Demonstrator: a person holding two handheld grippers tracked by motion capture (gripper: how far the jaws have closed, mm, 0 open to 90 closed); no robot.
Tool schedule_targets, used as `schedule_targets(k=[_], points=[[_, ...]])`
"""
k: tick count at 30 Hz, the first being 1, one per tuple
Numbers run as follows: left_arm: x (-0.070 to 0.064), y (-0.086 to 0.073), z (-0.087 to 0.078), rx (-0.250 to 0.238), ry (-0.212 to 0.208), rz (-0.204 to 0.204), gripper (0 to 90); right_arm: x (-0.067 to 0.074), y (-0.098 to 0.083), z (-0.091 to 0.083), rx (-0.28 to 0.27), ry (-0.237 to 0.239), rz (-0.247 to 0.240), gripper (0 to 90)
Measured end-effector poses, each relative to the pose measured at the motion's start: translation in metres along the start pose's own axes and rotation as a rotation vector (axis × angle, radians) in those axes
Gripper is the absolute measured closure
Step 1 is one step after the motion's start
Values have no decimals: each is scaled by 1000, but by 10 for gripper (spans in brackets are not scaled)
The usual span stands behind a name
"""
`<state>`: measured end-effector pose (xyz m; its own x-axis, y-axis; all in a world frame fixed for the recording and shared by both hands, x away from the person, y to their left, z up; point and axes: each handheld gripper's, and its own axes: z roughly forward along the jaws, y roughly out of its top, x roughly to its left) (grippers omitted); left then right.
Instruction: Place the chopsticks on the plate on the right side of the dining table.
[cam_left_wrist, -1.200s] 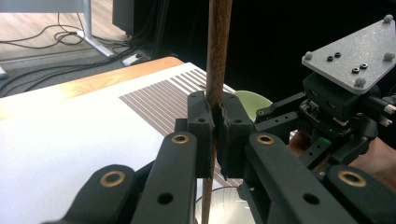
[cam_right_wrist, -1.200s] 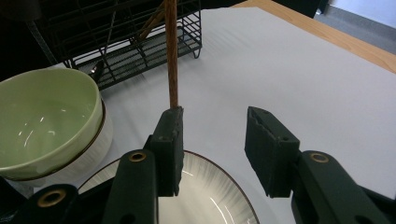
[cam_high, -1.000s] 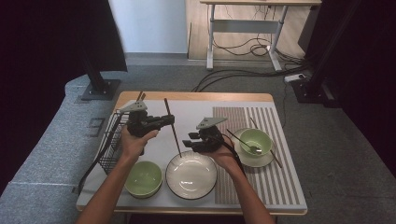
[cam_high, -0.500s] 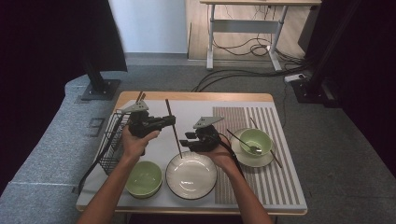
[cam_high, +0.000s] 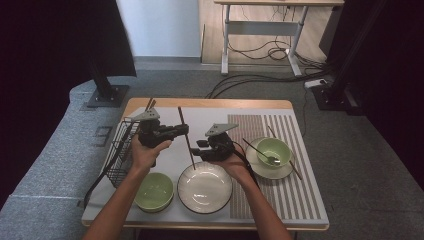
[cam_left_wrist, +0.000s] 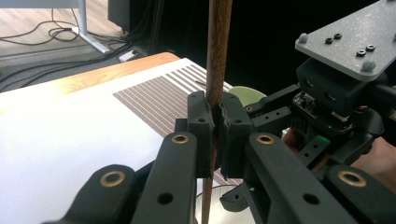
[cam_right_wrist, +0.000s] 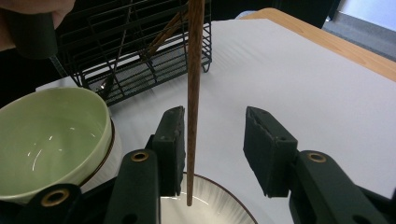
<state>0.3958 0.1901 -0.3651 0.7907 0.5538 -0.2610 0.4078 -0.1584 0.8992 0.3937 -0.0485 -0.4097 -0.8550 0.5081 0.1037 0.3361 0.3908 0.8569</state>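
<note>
A dark wooden chopstick (cam_high: 181, 117) stands nearly upright over the white mat. My left gripper (cam_high: 183, 131) is shut on its middle; in the left gripper view the two pads (cam_left_wrist: 201, 122) clamp the chopstick (cam_left_wrist: 219, 46) between them. My right gripper (cam_high: 198, 149) is lower on the same stick. In the right gripper view its jaws (cam_right_wrist: 212, 140) stand open around the chopstick (cam_right_wrist: 194, 70), which runs close beside the left pad with a wide gap to the right pad. The stick's tip hangs just above the white plate (cam_right_wrist: 219, 212).
A white plate (cam_high: 205, 200) and a green bowl (cam_high: 154, 192) sit at the near edge. A black wire rack (cam_high: 117, 150) holding more chopsticks stands at the left. At the right, a green bowl (cam_high: 274, 147) with a spoon rests on a saucer on the striped mat.
</note>
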Motion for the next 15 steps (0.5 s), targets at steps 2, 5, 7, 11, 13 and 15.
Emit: schedule_targets(k=[2,5,7,11,13,15], points=[[0,0,1,2,-1,0,847,1,2,1,-2,0,-2,588],[-1,0,1,3,-4,0,848,2,4,1,-3,3,-9,600],[-1,-1,1,5,-5,2,847,3,6,1,-6,4,-10,613],[-2,-1,2,8,-8,4,847,3,10,0,-8,10,-10,645],[-2,-1,2,10,-9,4,847,3,11,0,-10,10,-10,666],[-2,-1,2,9,-11,3,847,4,12,0,-12,13,-14,686]])
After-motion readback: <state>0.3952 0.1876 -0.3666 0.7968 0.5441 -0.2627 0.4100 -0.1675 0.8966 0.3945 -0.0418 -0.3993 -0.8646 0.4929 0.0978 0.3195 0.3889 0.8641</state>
